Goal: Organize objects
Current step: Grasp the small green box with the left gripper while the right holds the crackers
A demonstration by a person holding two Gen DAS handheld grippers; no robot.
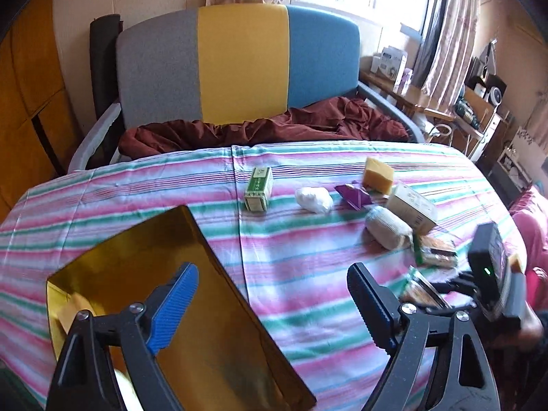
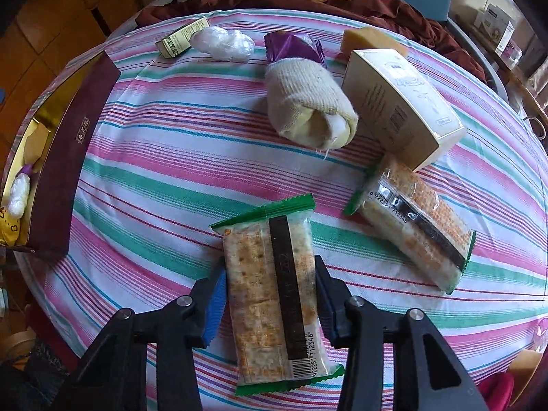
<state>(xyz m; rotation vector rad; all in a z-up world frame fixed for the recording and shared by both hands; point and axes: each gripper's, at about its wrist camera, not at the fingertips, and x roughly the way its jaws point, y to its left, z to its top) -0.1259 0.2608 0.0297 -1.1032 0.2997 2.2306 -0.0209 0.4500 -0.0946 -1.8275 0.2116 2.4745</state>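
My right gripper is shut on a cracker packet with green ends, held above the striped bedspread. A second cracker packet lies to its right. My left gripper is open and empty, hovering beside the gold-lined box, whose dark red side shows at the left of the right wrist view. Small wrapped items lie inside it. The right gripper also shows in the left wrist view with its packet.
On the bed lie a green carton, a white plastic bundle, a purple wrapper, a yellow sponge, a rolled sock and a cream box. A brown blanket and headboard stand behind.
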